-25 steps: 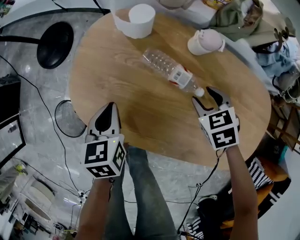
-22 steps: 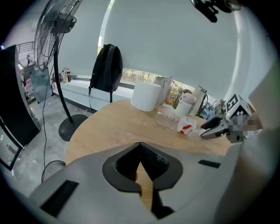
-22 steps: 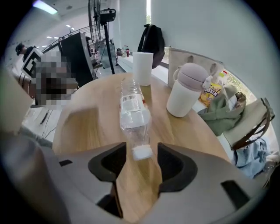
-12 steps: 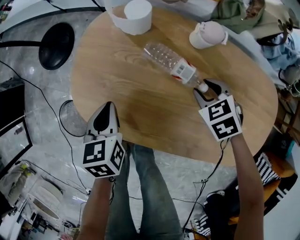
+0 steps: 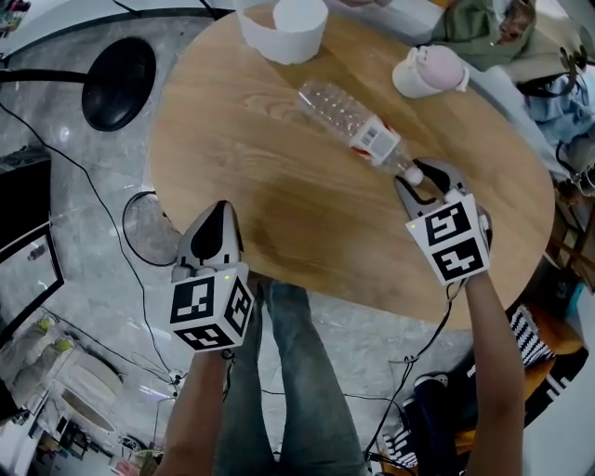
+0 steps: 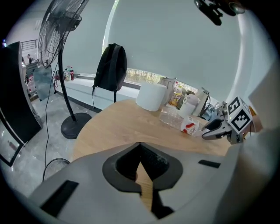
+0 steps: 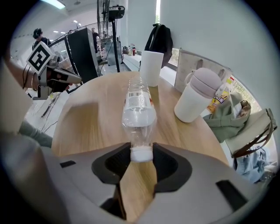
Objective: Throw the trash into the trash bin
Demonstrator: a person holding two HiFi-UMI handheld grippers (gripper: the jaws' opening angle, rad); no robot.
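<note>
While my right gripper (image 7: 141,154) tilts steeply down over the far right part of the round wooden surface (image 5: 270,186), its fingers (image 7: 173,162) have just been closing, and they now sit against either side of the white cap (image 5: 414,174) of the plastic bottle (image 5: 358,130). That bottle is clear and lies on its side on the surface, with a red and white label near the neck. Its cap end points toward me and its base points away, toward the white cup (image 5: 297,23) at the far edge. Only the cap is between my fingers; the body rests on the wood beyond them.

My left gripper (image 5: 218,209) hangs at the near left edge of the surface, well apart from the bottle. Its fingers (image 6: 124,168) are pressed together at the tips with nothing between them, only a sliver of wood showing through the gap behind.

To the right of the bottle, near but not touching it, a pale mug (image 5: 429,72) with a rounded lid stands upright. Green cloth (image 5: 474,23) lies in a heap past the mug. A black round stand base (image 5: 116,82) rests on the grey floor to the left of the surface.
</note>
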